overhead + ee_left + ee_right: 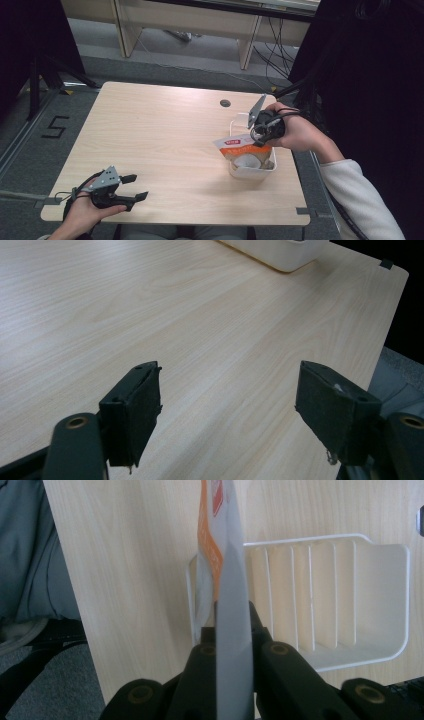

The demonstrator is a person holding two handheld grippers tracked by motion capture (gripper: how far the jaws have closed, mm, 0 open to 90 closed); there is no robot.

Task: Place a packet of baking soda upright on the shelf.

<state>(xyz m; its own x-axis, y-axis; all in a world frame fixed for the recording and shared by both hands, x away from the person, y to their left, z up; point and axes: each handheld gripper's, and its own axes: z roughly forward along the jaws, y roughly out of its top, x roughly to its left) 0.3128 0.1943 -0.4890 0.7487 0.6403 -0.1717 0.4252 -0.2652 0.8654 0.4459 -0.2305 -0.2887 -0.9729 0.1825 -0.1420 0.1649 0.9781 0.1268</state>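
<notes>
Between the closed black jaws of the right gripper (234,630) stands the thin top edge of a flat white and orange plastic pouch (227,565), clamped tight and seen edge-on in the right gripper view. Just beyond the fingers (257,625) there, a white ribbed plastic bin (350,600) sits on the pale wooden table (135,580), its slatted inner wall plain to see. The high view gives what that close look cannot: the pouch's (243,150) broad face with a red label, its lower part hanging inside the bin (252,172) directly below the right gripper (261,136), and the person's hand wrapped round the tool. The left gripper (136,187) lies well apart from the bin, near the table's front edge. In the left gripper view its padded fingers (135,412) stand wide apart with bare tabletop between them, and a corner of the bin (280,252) lies far ahead.
</notes>
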